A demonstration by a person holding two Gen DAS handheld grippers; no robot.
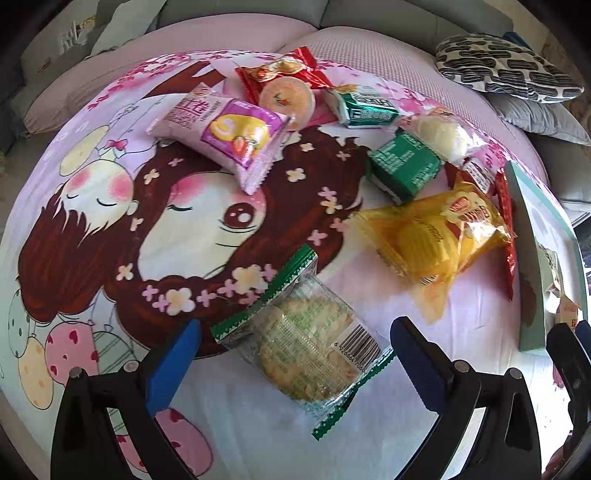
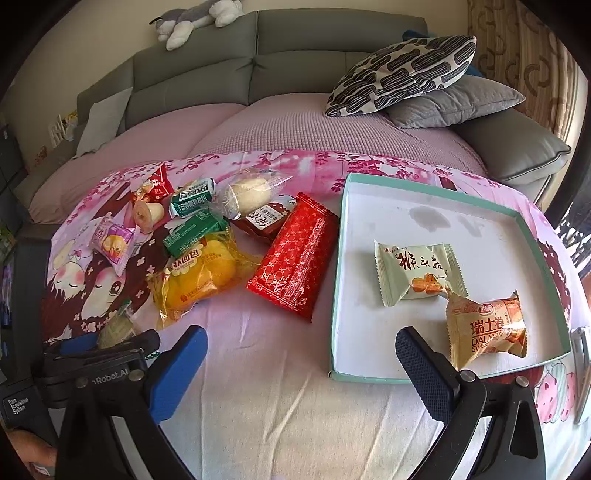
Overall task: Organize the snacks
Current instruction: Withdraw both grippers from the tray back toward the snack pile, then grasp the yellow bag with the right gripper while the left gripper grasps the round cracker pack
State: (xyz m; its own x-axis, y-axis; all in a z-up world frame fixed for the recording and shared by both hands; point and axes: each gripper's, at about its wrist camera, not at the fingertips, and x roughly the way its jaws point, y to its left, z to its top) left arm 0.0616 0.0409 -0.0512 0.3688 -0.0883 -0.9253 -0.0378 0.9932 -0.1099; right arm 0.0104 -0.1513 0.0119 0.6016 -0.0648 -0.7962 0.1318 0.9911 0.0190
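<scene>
My left gripper is open, its blue fingers on either side of a clear green-edged cracker pack lying on the cartoon bedsheet. Beyond it lie a yellow bread pack, green packets, a pink cake pack and a red pack with a jelly cup. My right gripper is open and empty above bare sheet, beside the teal-rimmed white box lid. The lid holds a pale green snack and an orange Swiss roll pack. A red patterned pack lies left of the lid.
A patterned pillow and a grey pillow sit at the back right against the grey headboard. A plush toy lies on top of it. The left gripper's body shows at the lower left of the right view.
</scene>
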